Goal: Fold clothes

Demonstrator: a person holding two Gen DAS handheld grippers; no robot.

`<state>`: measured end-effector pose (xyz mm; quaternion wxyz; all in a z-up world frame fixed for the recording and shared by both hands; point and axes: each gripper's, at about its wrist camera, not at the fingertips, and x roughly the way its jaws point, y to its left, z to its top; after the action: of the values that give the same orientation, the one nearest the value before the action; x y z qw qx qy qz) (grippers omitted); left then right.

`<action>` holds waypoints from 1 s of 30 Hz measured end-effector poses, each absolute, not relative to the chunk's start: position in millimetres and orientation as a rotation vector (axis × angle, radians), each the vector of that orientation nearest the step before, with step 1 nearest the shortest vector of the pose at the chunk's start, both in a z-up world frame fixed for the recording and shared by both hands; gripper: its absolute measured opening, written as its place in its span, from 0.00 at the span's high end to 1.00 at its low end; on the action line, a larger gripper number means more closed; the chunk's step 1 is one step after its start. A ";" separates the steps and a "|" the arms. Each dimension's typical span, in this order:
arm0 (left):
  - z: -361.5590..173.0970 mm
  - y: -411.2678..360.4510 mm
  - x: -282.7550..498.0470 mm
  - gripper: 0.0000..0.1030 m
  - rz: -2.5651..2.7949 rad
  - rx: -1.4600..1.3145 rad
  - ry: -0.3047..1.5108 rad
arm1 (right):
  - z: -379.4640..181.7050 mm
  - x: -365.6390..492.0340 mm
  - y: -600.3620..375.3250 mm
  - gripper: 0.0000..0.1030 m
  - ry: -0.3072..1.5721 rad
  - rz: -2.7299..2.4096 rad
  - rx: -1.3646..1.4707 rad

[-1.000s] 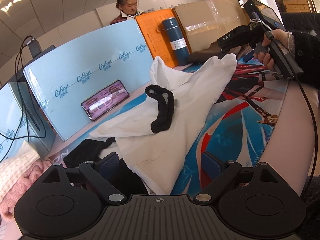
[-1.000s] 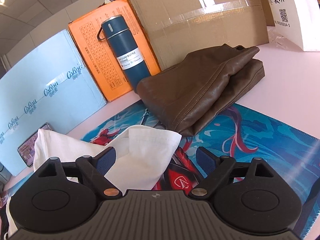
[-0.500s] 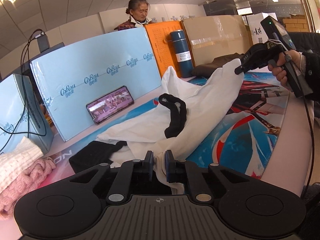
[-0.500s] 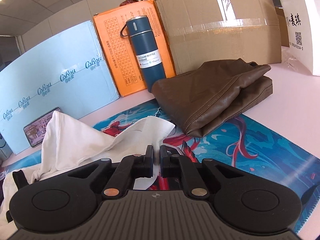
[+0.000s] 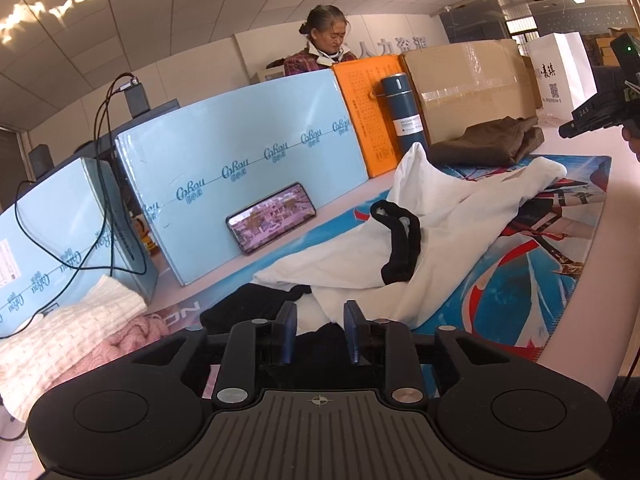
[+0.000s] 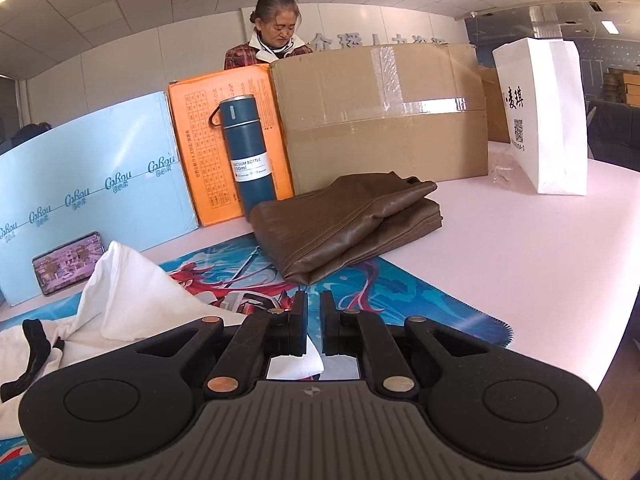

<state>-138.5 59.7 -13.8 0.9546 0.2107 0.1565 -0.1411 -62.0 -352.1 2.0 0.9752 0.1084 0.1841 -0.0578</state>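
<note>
left gripper (image 5: pixel 320 332): low at the near edge of the printed mat (image 5: pixel 540 280), tipped slightly down, no roll. Jaws apart and have just been opening; the near hem of the white garment (image 5: pixel 440 232) shows in the gap, pads not pressing on it

right gripper (image 6: pixel 314 320): held up at the far right in the left view, above the garment's far end and apart from it, tipped slightly down toward the folded brown garment (image 6: pixel 348 224). Jaws nearly together with only a thin slit, nothing clamped

white garment lies rumpled across the mat from near left to far right, black collar (image 5: pixel 400 248) on top and one corner peaked up at the far side
</note>
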 end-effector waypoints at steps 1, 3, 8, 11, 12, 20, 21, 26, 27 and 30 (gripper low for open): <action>-15.3 52.5 -132.9 0.45 -0.306 0.450 0.303 | 4.1 -59.0 -348.0 0.88 0.364 -0.080 0.206; -17.5 39.7 -119.1 0.40 -0.356 0.493 0.291 | 8.3 -53.1 -339.8 0.63 0.349 -0.006 0.180; -26.6 5.8 -87.1 0.40 -0.424 0.666 0.313 | 10.7 -15.1 -293.1 0.39 0.408 0.232 0.087; -33.5 -3.8 -76.4 0.34 -0.425 0.772 0.340 | 5.6 20.7 -258.9 0.34 0.512 0.321 0.028; -36.0 -6.2 -73.2 0.32 -0.421 0.806 0.350 | 3.4 33.6 -248.2 0.31 0.558 0.334 0.017; -39.9 -8.5 -55.4 0.22 -0.461 0.873 0.386 | -27.7 109.5 -203.1 0.31 0.775 0.274 0.044; -38.4 -8.2 -53.8 0.22 -0.473 0.869 0.394 | -29.9 112.4 -200.1 0.33 0.765 0.254 0.029; -35.4 -3.8 -52.5 0.22 -0.518 0.839 0.398 | -33.1 118.6 -205.6 0.79 0.713 0.224 -0.001; -36.0 -3.2 -53.9 0.23 -0.521 0.838 0.394 | -32.3 119.6 -210.6 0.84 0.709 0.224 0.011; -37.8 -1.0 -52.7 0.23 -0.531 0.835 0.385 | -28.5 122.6 -225.2 0.93 0.693 0.216 0.043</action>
<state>-52.7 -1.0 -37.8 0.8625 0.3980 0.1835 -0.2530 122.6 -225.2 -28.5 0.9346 0.0212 0.3389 0.1058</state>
